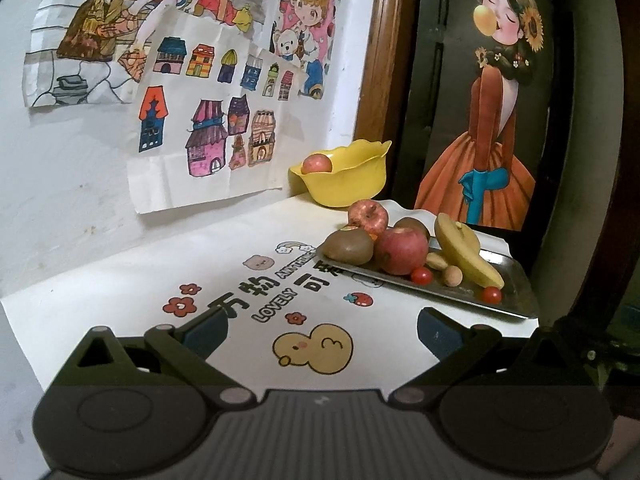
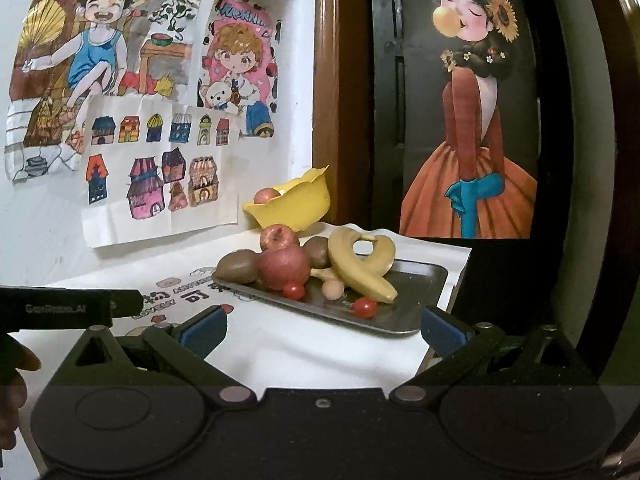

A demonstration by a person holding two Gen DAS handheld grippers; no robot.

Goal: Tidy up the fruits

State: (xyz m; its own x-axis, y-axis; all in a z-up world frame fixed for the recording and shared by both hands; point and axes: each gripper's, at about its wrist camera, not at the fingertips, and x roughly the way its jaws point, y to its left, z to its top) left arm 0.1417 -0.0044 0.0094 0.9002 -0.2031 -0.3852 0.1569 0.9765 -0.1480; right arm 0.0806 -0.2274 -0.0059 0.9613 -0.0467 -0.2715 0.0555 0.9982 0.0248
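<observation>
One apple lay already in the yellow bowl; the other fruits waited on the steel tray. Both the left gripper and right gripper were wide open, holding nothing.

A white printed table cover carries two things: a yellow bowl at 12 o'clock by the wall, and a metal tray at 2 o'clock near the right edge.
</observation>
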